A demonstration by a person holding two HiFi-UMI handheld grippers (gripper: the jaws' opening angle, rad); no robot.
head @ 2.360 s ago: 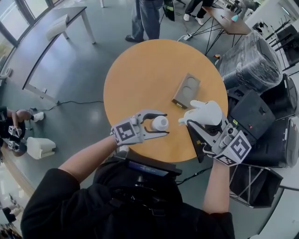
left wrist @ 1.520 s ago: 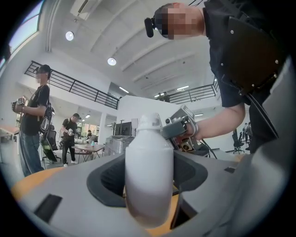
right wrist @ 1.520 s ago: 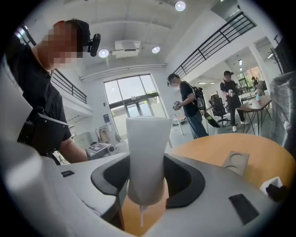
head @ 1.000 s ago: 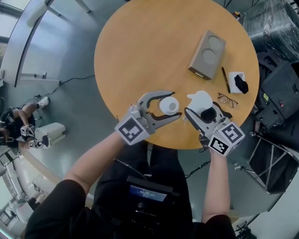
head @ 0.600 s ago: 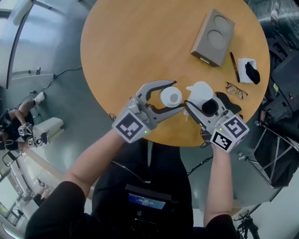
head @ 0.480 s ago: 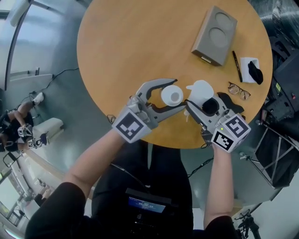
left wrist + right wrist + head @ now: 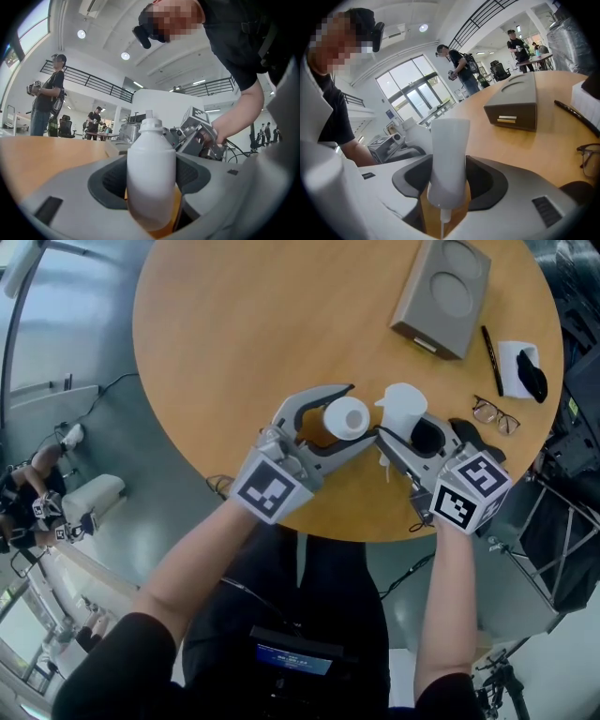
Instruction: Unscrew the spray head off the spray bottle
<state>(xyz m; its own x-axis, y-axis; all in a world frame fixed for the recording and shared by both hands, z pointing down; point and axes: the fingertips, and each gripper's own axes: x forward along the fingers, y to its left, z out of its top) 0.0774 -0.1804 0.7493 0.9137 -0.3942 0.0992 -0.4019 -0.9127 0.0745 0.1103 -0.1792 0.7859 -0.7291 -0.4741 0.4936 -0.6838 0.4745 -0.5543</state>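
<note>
Although the head view has shifted since the earlier frames, both grips read unchanged. The left tongs [image 7: 359, 414] stay clenched on the white bottle [image 7: 151, 164], with the pads pressed against its body on either side. The bottle stands upright with its threaded neck [image 7: 151, 125] bare. The right tongs [image 7: 446, 185] stay clenched on the white spray head [image 7: 447, 145], which is fully off the bottle. Its thin dip tube [image 7: 442, 222] hangs free below the jaws. Head and bottle remain side by side, near but apart, with the head at 3 o'clock of the bottle, as in every earlier frame.

Position: both items are held over the round worktop [image 7: 234, 324], near its 6 o'clock edge. Whether the bottle's base touches the surface cannot be told.

Changes noted:
- In the earliest frame the worktop showed whole, with a person's legs beyond its 12 o'clock edge. Its far part is now out of frame.
- The grey box with two round recesses [image 7: 445, 296], formerly near mid-frame, now lies at 2 o'clock on the worktop, close to the top of the frame.
- A black pen [image 7: 492, 360], a white block carrying a black object [image 7: 525, 371] and a pair of glasses [image 7: 495, 415], at 3 to 4 o'clock, did not show in the earliest frame. They show now, as they did a second ago
</note>
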